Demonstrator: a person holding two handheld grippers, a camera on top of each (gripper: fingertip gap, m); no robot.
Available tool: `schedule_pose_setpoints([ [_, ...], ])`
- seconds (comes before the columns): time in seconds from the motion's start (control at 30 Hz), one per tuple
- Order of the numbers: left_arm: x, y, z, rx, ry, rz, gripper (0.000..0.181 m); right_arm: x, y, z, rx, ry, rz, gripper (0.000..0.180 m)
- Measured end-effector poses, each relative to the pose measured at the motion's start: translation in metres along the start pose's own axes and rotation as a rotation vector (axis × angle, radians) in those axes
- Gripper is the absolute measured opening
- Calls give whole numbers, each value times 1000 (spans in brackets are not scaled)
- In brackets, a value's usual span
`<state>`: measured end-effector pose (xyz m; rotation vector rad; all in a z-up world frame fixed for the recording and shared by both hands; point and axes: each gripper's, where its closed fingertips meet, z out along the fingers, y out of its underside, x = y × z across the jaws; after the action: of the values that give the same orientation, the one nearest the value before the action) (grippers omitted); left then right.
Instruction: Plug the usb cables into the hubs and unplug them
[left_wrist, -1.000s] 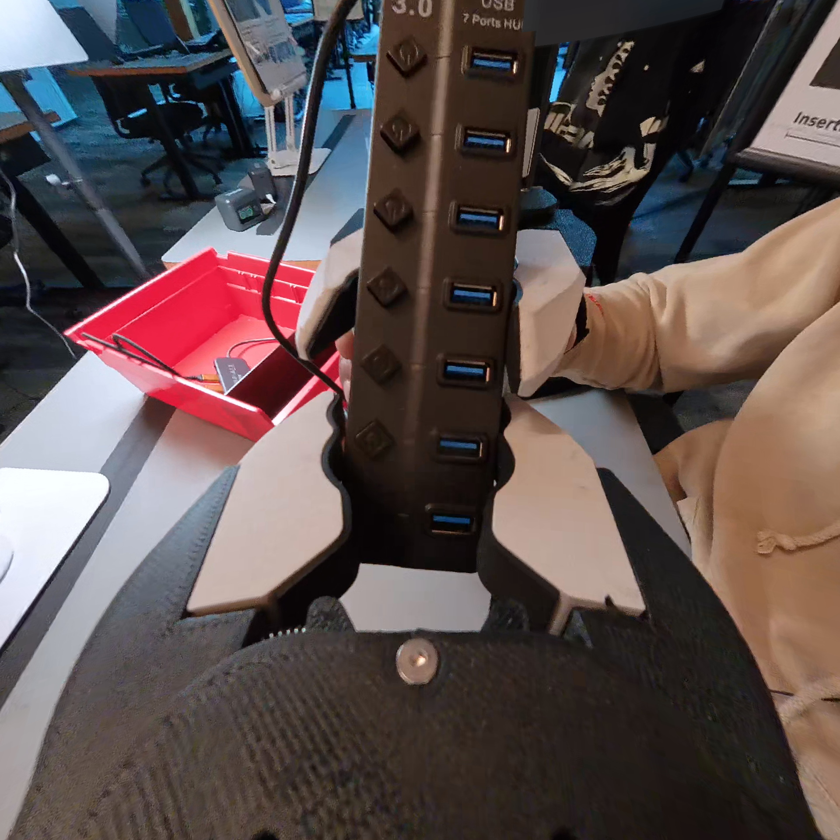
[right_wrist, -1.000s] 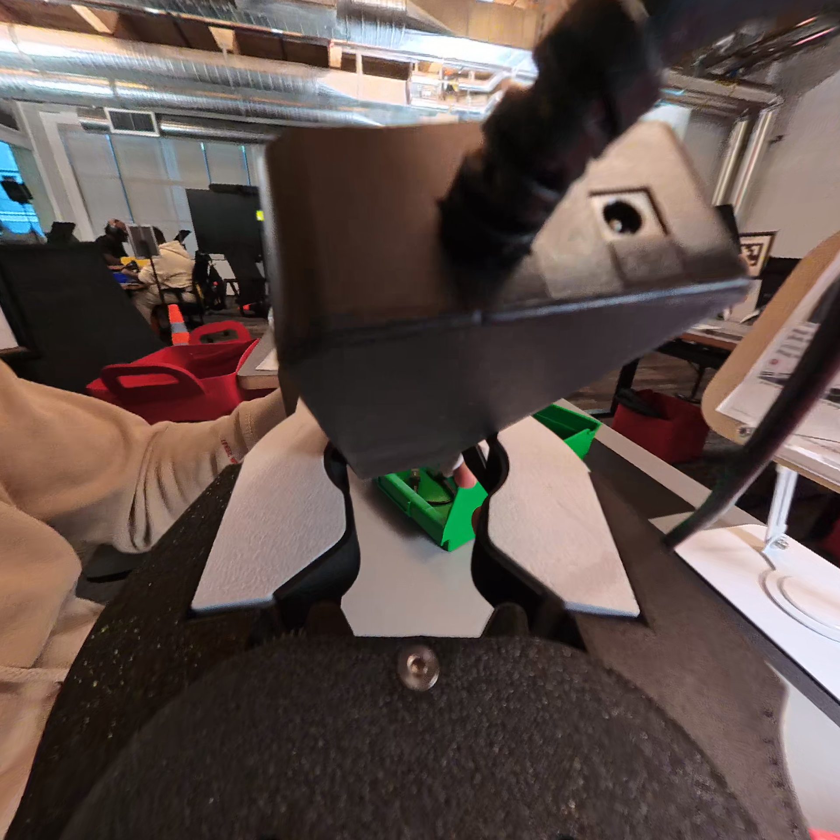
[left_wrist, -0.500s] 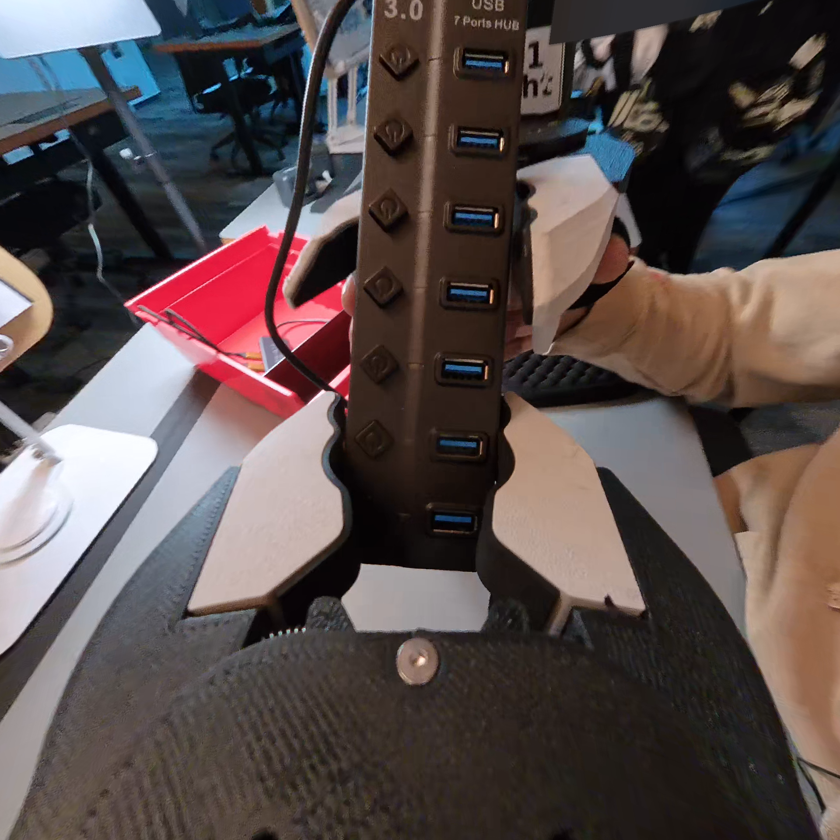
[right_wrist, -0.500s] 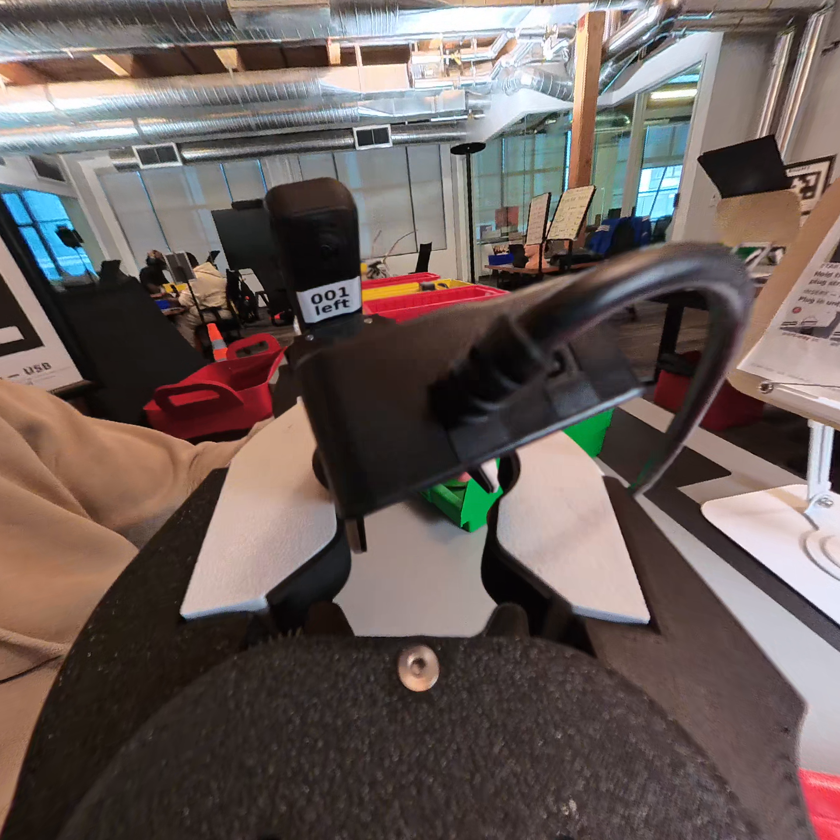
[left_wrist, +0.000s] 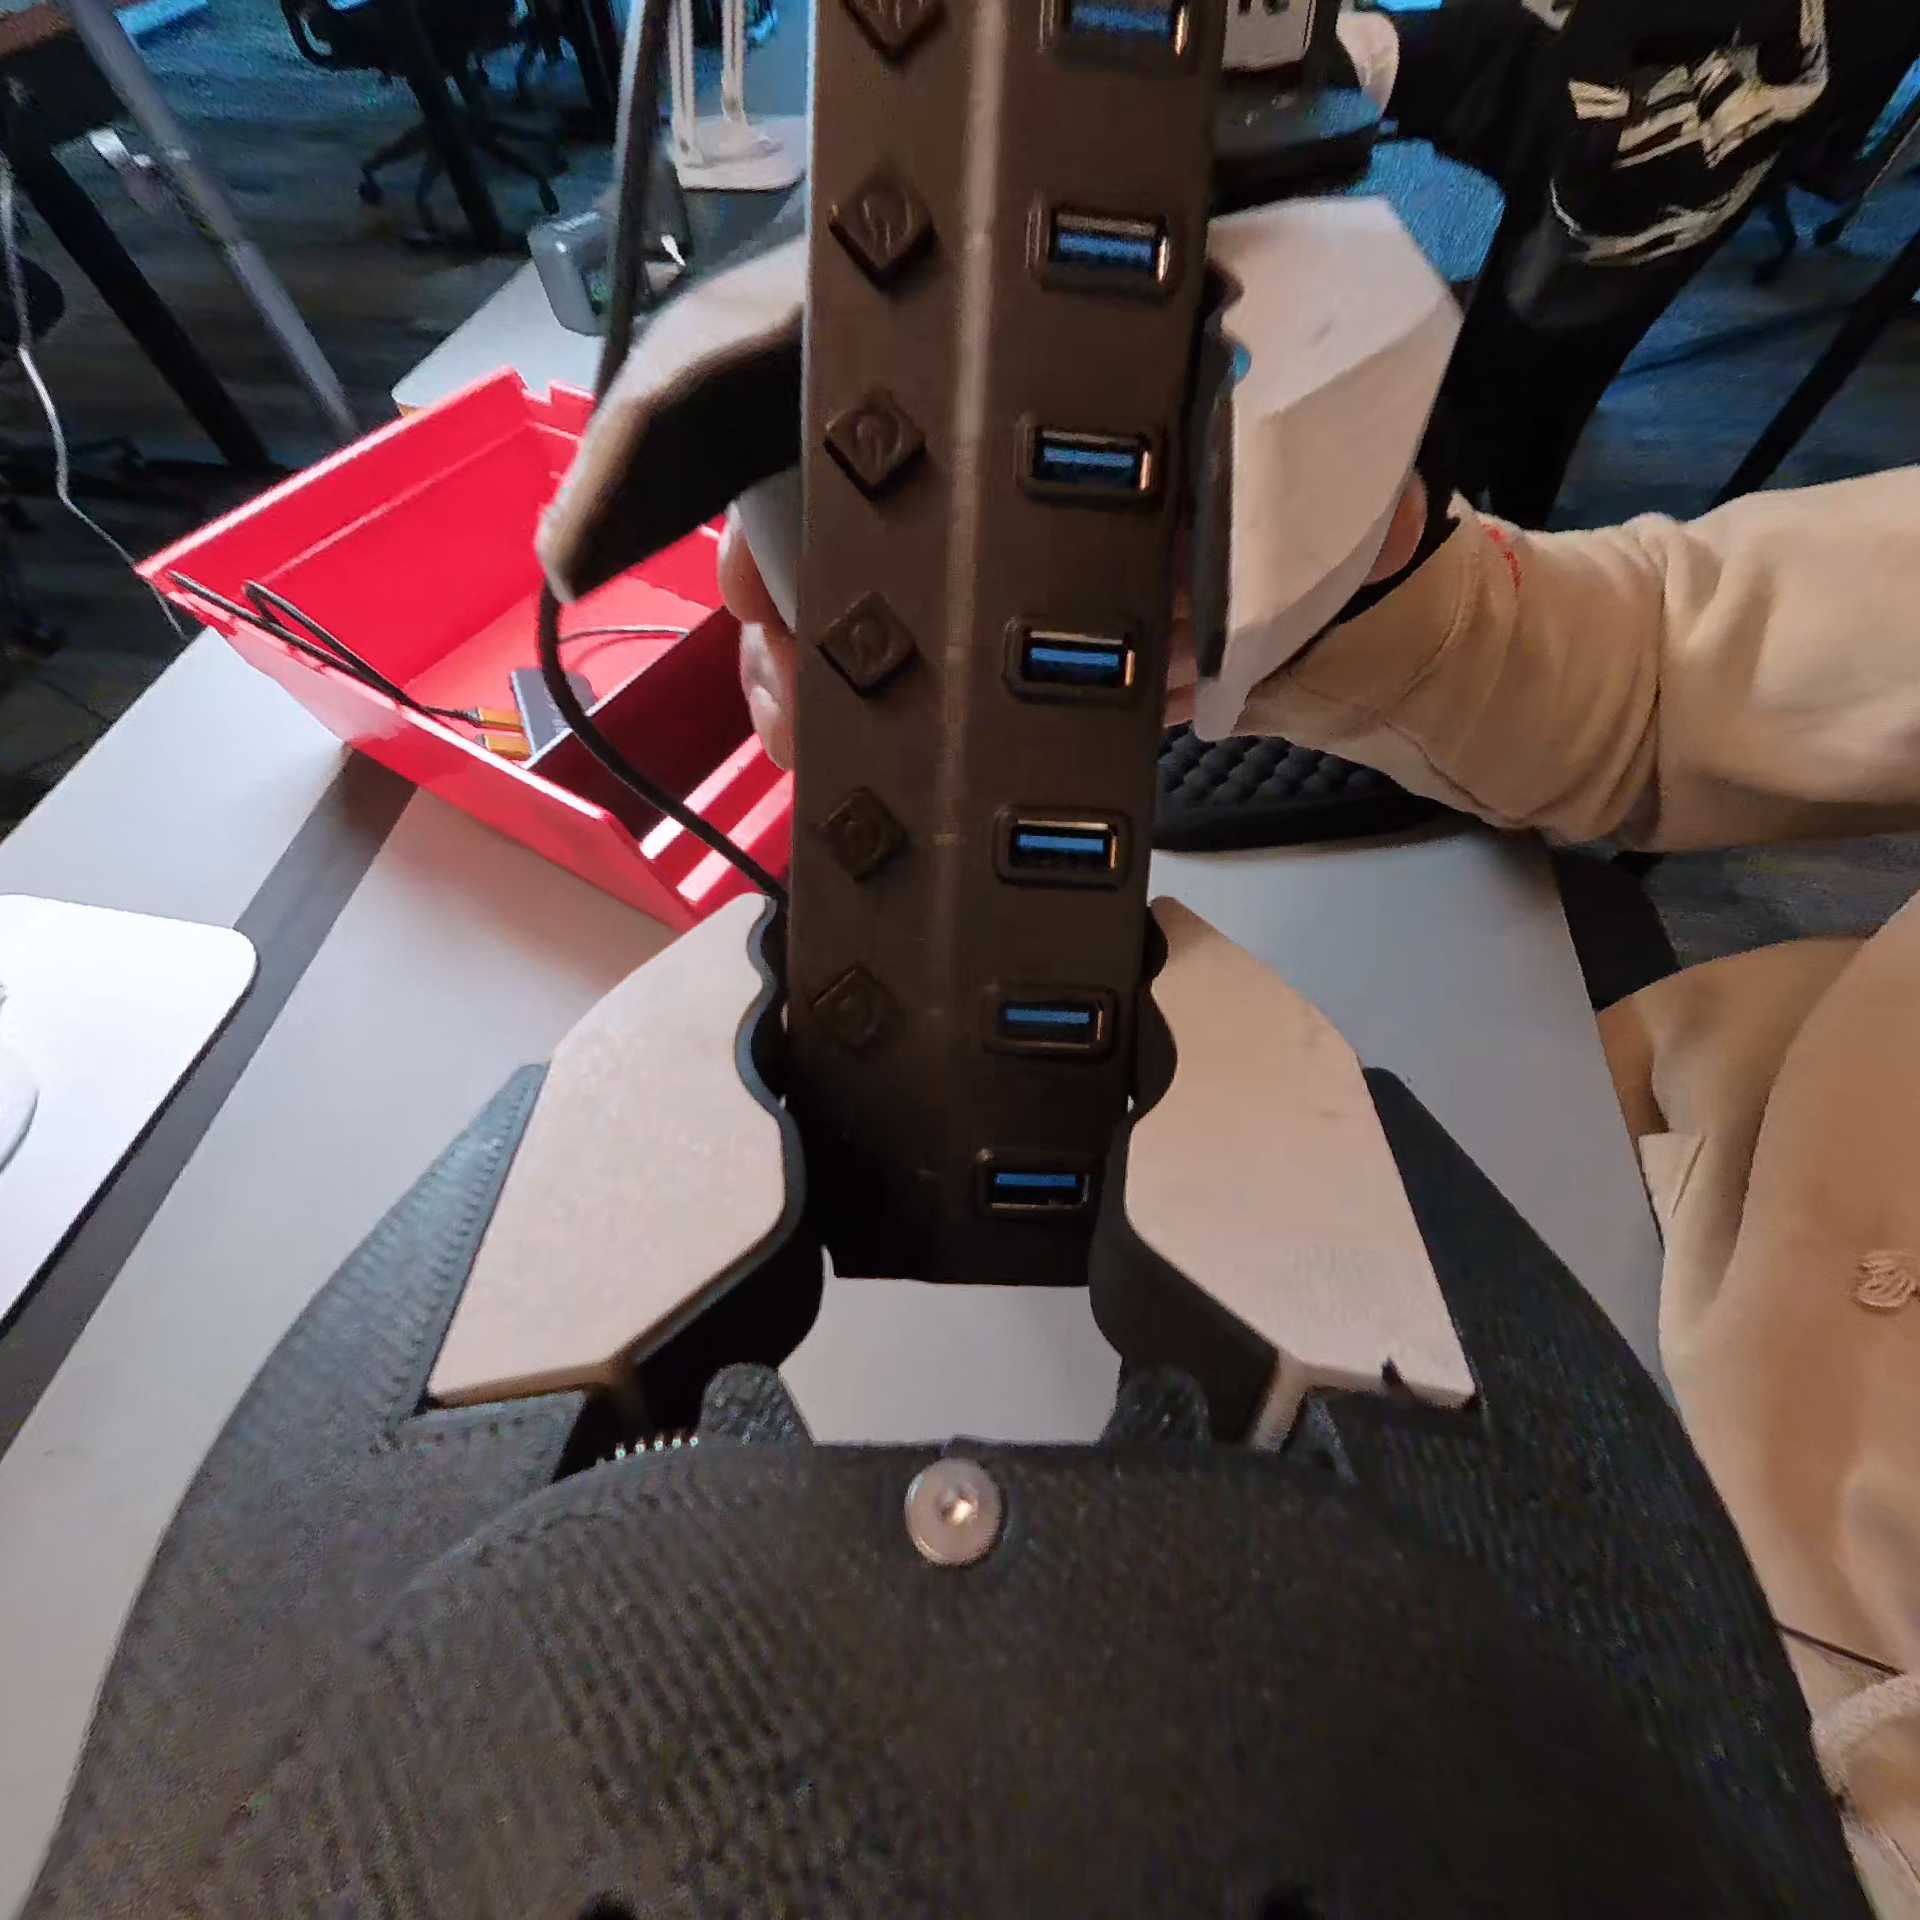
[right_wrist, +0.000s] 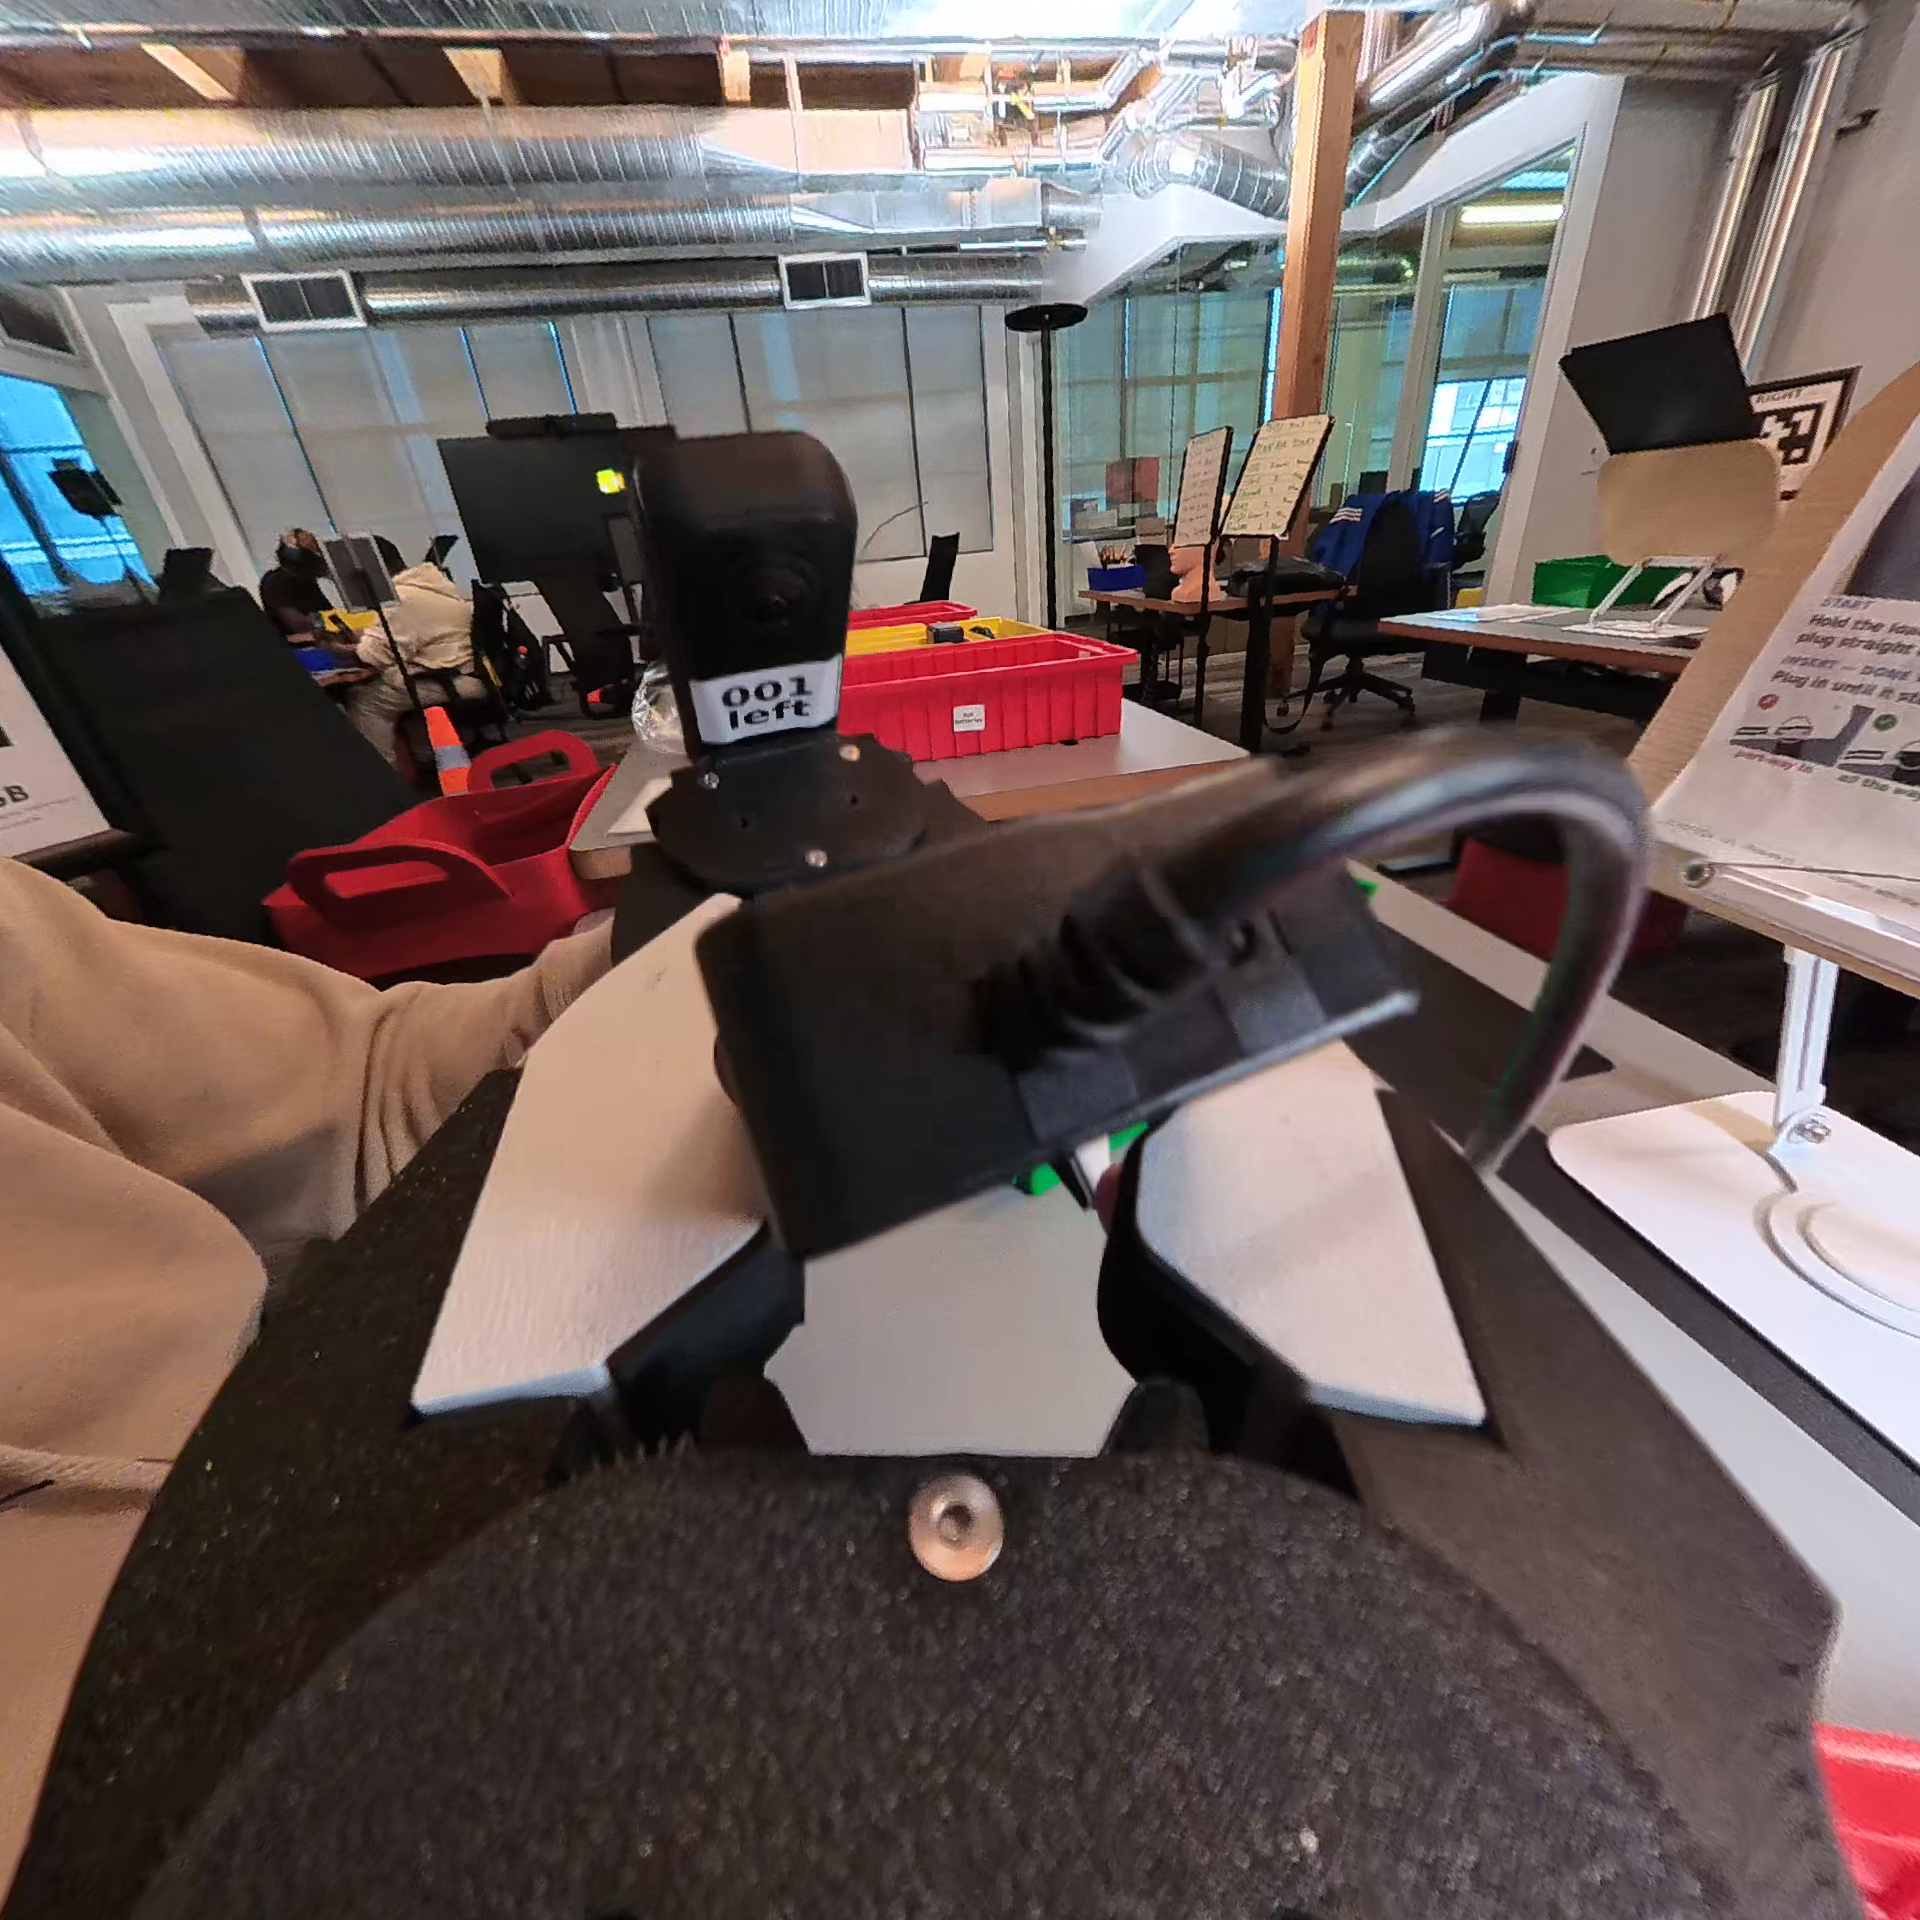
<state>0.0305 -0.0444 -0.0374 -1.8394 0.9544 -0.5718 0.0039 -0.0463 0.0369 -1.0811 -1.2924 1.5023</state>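
Note:
A long black USB hub (left_wrist: 966, 727) with a row of blue ports and diamond-shaped buttons stands upright above the grey table (left_wrist: 1403, 987). My left gripper (left_wrist: 964, 935) is shut on its lower end. My right gripper (left_wrist: 997, 416) clamps the hub's sides higher up. In the right wrist view the hub's cable end (right_wrist: 894, 1039) sits between my right gripper's (right_wrist: 997, 1039) fingers, and its black cable (right_wrist: 1558, 831) arcs off to the right and down. The ports I can see are empty. The cable also hangs behind the hub in the left wrist view (left_wrist: 582, 675).
A red bin (left_wrist: 416, 520) at the left holds a small grey hub (left_wrist: 540, 707) and thin cables with orange plugs. A white stand base (left_wrist: 104, 1039) lies at the far left. A beige sleeve (left_wrist: 1610, 675) reaches in from the right. A green bin (right_wrist: 1039, 1174) is behind the hub.
My right gripper has shifted farther up along the hub. In the right wrist view the hub's end has dropped from the top of the frame to level between the fingers.

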Motion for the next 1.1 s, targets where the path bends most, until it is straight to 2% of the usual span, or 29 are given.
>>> schedule_pose_setpoints([
  [0.2, 6, -11, -3, 100, 63, -19, 63, 0, -10, -7, 27, -13, 22, 71],
  [0.33, 2, -25, -28, 172, 47, 15, 67, 3, -21, -18, 44, -7, -4, 71],
  [0.43, -18, -41, -66, 266, -64, 31, 62, 5, -31, -29, 57, 4, -21, 71],
  [0.53, -62, -36, -119, 263, -319, 59, 54, 12, -32, -45, 50, 46, -51, 71],
  [0.57, -77, -26, -136, 228, -393, 53, 50, 15, -27, -51, 44, 50, -49, 71],
  [0.63, -100, 4, -158, 131, -432, -24, 48, 18, -12, -64, 32, 44, -29, 71],
  [0.77, -135, 101, -178, -200, -446, -178, 45, 27, 33, -82, -1, 54, 7, 71],
  [0.83, -139, 152, -179, -382, -414, -223, 44, 26, 49, -85, 6, 49, 21, 71],
  [0.9, -138, 187, -175, -493, -368, -247, 39, 25, 58, -84, 13, 34, 44, 71],
  [1.1, -141, 249, -156, -753, -283, -207, 42, 20, 70, -76, -24, 12, 37, 71],
])
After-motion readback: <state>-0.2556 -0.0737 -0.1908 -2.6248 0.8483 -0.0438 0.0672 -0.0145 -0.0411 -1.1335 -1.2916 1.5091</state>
